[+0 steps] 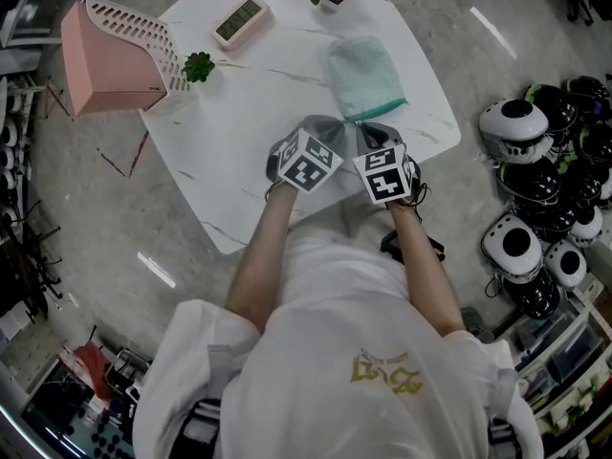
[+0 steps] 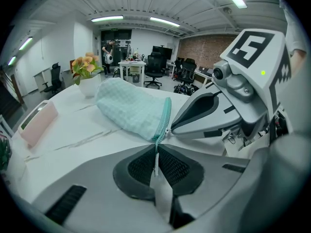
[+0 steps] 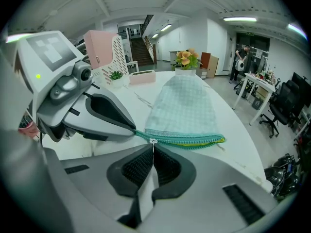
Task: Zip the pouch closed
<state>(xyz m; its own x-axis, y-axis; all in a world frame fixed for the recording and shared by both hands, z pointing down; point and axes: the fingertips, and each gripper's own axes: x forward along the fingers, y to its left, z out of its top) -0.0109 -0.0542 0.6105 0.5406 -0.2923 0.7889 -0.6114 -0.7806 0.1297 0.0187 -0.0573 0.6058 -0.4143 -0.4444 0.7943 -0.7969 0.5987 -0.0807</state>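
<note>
Likely | head view: risk of pouch [image 1: 363,75] dragging across table [image 1: 249,113] if left gripper [image 1: 330,130] slackens; pouch just beyond left gripper and right gripper [image 1: 368,132] | left gripper view: pinched on zipper tape end [image 2: 156,152], pouch directly ahead | right gripper view: nipped shut on zipper pull [image 3: 153,141], small tab apt to slip; open teeth trailing right

White marble-veined worktop [image 1: 239,113] on a grey speckled floor [image 1: 86,218], white ceiling with strip lights [image 2: 107,19], one brick wall [image 2: 201,50], black office chairs [image 2: 155,72] by far desks, staircase [image 3: 142,50] beyond
</note>
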